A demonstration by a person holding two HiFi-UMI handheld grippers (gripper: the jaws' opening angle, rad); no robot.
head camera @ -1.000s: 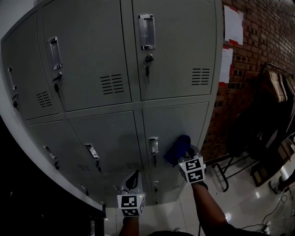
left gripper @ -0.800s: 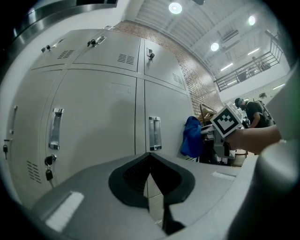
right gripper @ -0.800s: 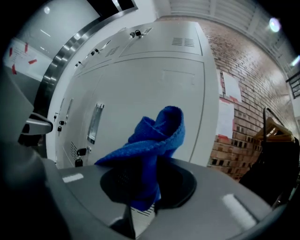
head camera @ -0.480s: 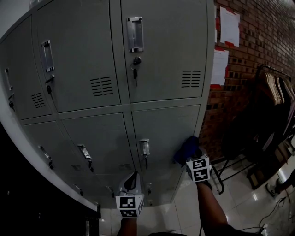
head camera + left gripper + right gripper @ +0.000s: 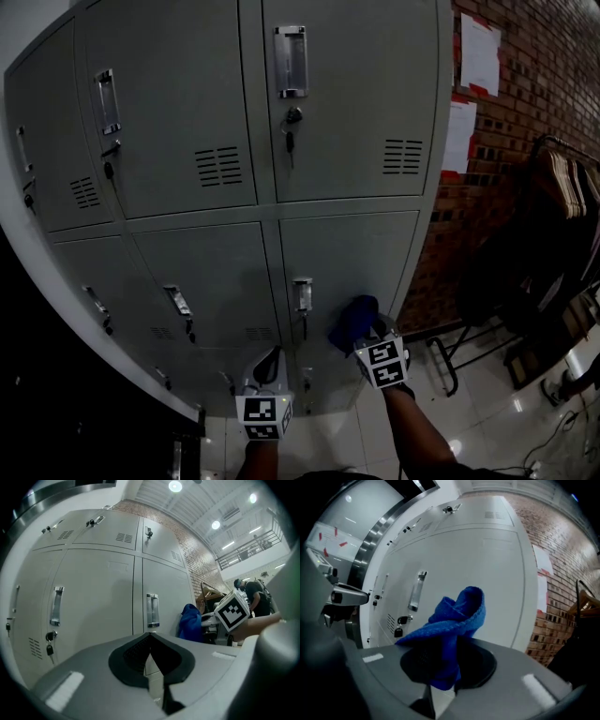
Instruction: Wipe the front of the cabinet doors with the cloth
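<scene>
A grey metal locker cabinet fills the head view, with several doors in rows. My right gripper is shut on a bunched blue cloth, which presses against the lower right door, just right of its handle. In the right gripper view the blue cloth stands up out of the jaws in front of that door. My left gripper hangs lower, near the bottom doors, shut with nothing in it. The left gripper view shows the cloth to the right of a door handle.
A red brick wall with white papers stands right of the cabinet. A dark clothes rack and a metal frame are on the glossy floor at the right. Keys hang from locks on upper doors.
My right gripper with the cloth has slid left and slightly down across the lower right door. The head view has shifted a little; the left gripper has stayed put.
</scene>
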